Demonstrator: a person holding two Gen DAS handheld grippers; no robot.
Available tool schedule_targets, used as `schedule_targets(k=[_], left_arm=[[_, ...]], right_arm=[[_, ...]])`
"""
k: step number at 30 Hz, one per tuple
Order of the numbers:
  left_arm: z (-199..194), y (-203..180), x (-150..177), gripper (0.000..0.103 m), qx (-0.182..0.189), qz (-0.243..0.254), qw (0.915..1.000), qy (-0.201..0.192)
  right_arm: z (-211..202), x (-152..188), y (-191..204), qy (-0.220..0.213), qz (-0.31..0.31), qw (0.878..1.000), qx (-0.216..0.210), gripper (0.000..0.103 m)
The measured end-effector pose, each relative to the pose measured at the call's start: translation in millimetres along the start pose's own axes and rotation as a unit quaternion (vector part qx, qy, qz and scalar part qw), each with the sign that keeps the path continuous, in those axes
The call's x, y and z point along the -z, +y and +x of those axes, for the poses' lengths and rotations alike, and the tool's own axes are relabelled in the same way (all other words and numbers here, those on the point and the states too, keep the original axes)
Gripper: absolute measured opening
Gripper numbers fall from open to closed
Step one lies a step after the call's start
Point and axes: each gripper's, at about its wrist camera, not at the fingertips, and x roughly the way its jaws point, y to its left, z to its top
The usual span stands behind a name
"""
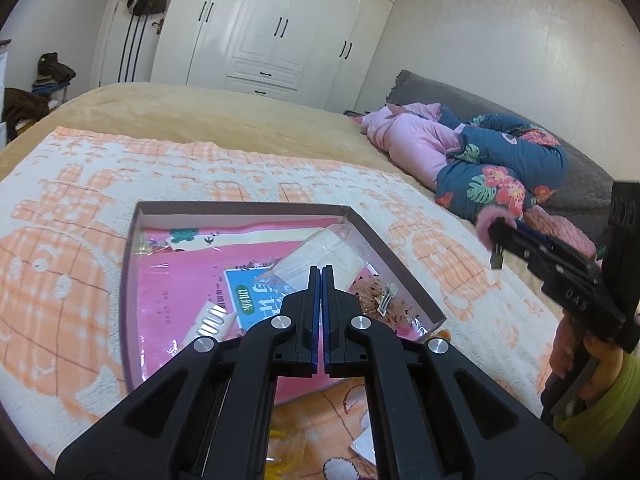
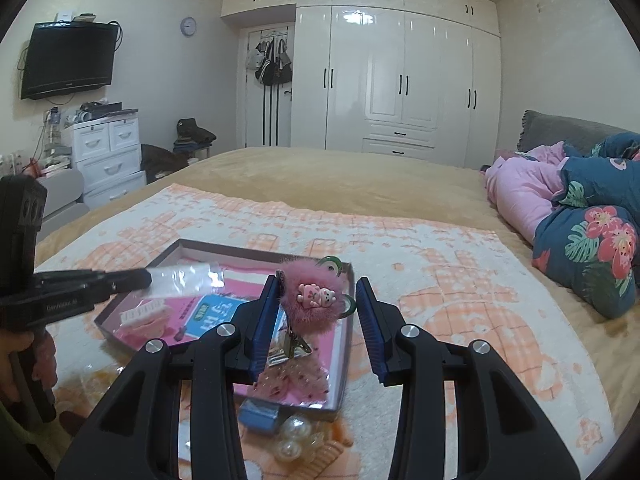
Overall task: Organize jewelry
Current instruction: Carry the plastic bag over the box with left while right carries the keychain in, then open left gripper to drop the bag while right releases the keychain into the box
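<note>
A shallow box [image 1: 129,280] lies on the bed, lined with pink printed packets. It also shows in the right wrist view [image 2: 348,320]. My left gripper [image 1: 321,270] is shut on a clear plastic bag [image 1: 320,254], held above the box; the bag shows in the right wrist view [image 2: 184,278] too. My right gripper [image 2: 316,294] is open, with a pink fluffy keychain [image 2: 314,300] between its fingers, hanging by the left finger [image 2: 266,312]. In the left wrist view the right gripper [image 1: 496,236] is to the right of the box. A hair clip [image 1: 386,302] lies in the box's right corner.
An orange-and-white towel [image 1: 80,240] covers the tan bed. A blue block [image 2: 259,414] and pearl beads [image 2: 294,436] lie in front of the box. Pink and floral bedding [image 2: 580,232] is piled on the right. Wardrobes stand behind.
</note>
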Motion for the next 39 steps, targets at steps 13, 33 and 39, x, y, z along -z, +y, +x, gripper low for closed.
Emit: schedule_targets(k=[13, 33, 39], left_arm=[[27, 1, 12, 0.0, 0.007, 0.009, 0.9994, 0.032], [37, 13, 19, 0.0, 0.012, -0.012, 0.999, 0.042], [28, 15, 19, 0.017, 0.004, -0.012, 0.9992, 0.037]], right_arm=[[47, 0, 3, 0.023, -0.014, 1.0, 0.006, 0.038], [97, 24, 3, 0.087, 0.007, 0.996, -0.006, 0.038], [110, 29, 10, 0.108, 0.005, 0.994, -0.01, 0.039]])
